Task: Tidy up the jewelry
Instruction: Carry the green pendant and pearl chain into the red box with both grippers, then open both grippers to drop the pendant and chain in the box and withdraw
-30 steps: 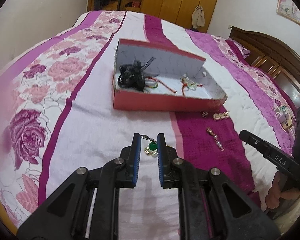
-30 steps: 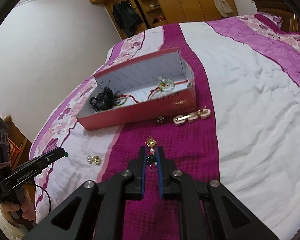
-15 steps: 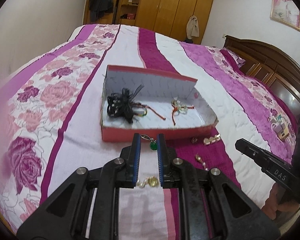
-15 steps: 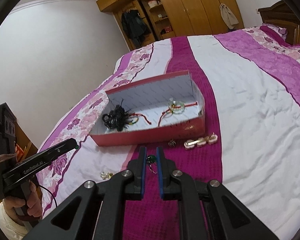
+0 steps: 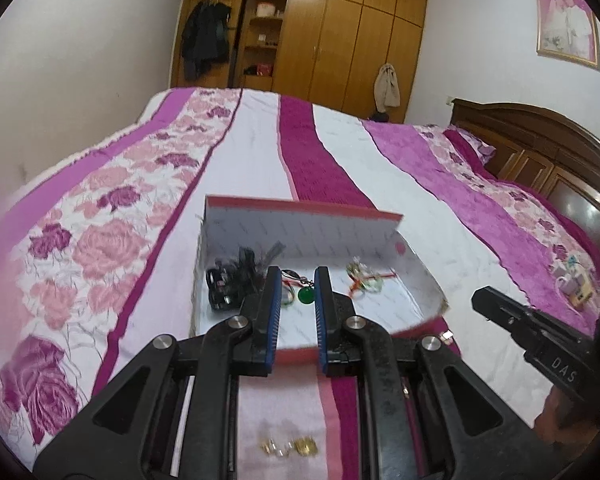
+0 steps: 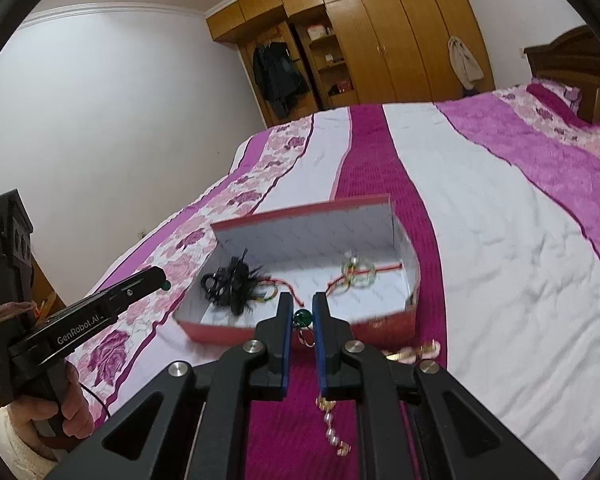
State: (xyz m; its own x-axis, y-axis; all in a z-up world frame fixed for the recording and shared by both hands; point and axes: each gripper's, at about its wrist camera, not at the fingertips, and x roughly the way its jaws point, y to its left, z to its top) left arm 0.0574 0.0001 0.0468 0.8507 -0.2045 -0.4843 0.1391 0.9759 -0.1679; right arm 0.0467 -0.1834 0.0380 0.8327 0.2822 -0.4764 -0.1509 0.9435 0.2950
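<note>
Black grippers (image 6: 300, 312) with blue pads (image 5: 274, 312), silver screws, white lettering; cream sleeve (image 6: 4, 440).

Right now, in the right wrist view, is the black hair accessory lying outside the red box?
No, the black hair accessory lies inside the red box, at its left end.

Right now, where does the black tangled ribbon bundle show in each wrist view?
Left wrist: black tangled ribbon bundle sits left of centre, at the left end of the box floor.
Right wrist: it sits left of centre, again at the box's left end.
Shared landmark: the red cardboard box with white lining around it.
</note>
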